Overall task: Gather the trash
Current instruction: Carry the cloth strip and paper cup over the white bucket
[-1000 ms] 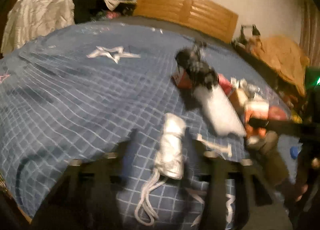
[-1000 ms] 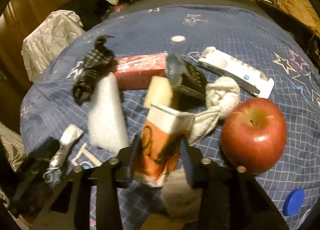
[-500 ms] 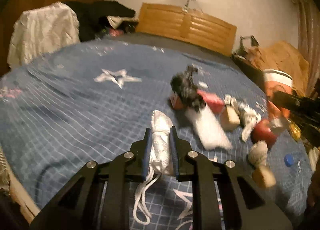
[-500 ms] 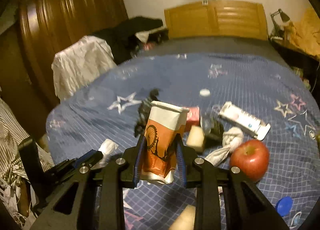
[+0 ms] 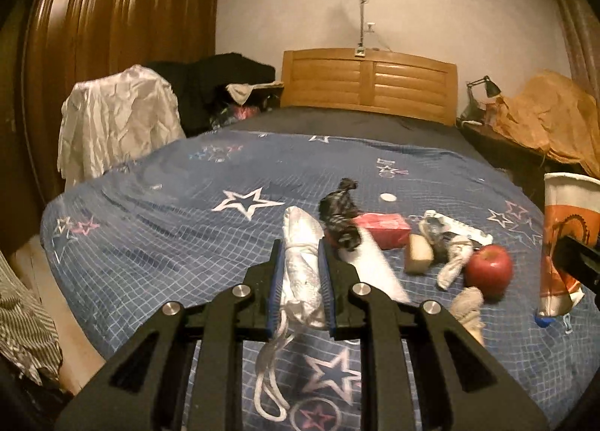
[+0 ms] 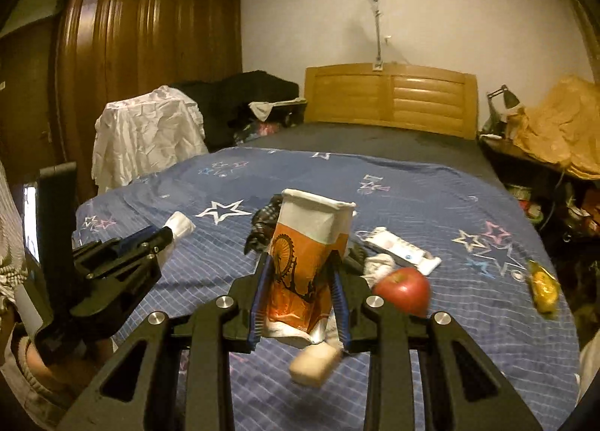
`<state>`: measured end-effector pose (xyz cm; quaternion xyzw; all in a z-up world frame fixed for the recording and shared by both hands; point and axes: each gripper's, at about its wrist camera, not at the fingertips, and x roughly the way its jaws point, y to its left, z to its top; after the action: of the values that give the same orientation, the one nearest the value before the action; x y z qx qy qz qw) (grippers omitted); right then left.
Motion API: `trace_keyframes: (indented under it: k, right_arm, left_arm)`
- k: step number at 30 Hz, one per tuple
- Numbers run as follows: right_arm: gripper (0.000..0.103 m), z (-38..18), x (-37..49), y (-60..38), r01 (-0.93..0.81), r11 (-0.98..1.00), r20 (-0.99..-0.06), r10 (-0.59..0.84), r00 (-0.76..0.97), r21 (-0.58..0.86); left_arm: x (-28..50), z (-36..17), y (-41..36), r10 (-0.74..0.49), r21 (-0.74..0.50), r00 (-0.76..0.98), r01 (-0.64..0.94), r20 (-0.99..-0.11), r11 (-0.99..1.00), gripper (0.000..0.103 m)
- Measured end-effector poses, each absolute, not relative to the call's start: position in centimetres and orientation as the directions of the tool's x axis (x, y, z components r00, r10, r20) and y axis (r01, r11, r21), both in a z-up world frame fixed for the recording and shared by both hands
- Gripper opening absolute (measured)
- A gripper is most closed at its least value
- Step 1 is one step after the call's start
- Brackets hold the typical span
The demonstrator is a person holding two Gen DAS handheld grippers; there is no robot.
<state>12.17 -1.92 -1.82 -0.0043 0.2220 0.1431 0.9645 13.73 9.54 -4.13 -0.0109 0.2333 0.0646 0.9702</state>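
Where the right tongs' pads cover it, the lower part of the paper cup point(image 6: 305, 262) is hidden; in the left wrist view the cup point(image 5: 564, 243) is cut off at the right edge of the frame. Small dark item behind the cup in the right view: can't tell what it is. Plaid dark cloth point(image 5: 339, 215) partly blocked by the bundle in front of it.

Left tongs point(image 5: 302, 281) closed on a white rolled bundle point(image 5: 302, 262), its cords dangling below the pads, lifted clear of the bed. In the right view the left tongs point(image 6: 165, 238) sit at frame left with the bundle's tip point(image 6: 180, 223) poking out. Right tongs point(image 6: 300, 303) clamped on the orange-and-white cup, crumpled at its base, held above the bedspread point(image 6: 431, 206).

Blue checked bedspread with stars carries the leftovers at centre right: red apple point(image 5: 489, 270), red box point(image 5: 382, 230), white tube box point(image 6: 399, 249), beige block point(image 6: 313, 361), white foam strip point(image 5: 375, 270), yellow wrapper point(image 6: 543, 286) far right. Wooden headboard point(image 5: 369, 84) upper centre, dark wardrobe point(image 6: 142, 67) upper left, white garment point(image 5: 116, 120) draped at left.
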Motion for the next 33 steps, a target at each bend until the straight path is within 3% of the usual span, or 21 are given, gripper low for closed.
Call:
trace_keyframes:
  k: [19,33]
  right_arm:
    - [0.033,1.2,3.5,-16.1,-0.033,0.994,-0.337,0.068,0.939,0.108]
    - [0.034,-0.5,-0.9,-28.3,0.172,0.966,-0.331,-0.102,0.938,0.19]
  left_arm:
    - [10.9,-1.2,-0.9,0.012,0.105,0.921,0.031,-0.39,0.994,0.017]
    - [10.4,-0.9,-12.1,-0.146,0.134,0.902,0.217,-0.405,0.967,0.017]
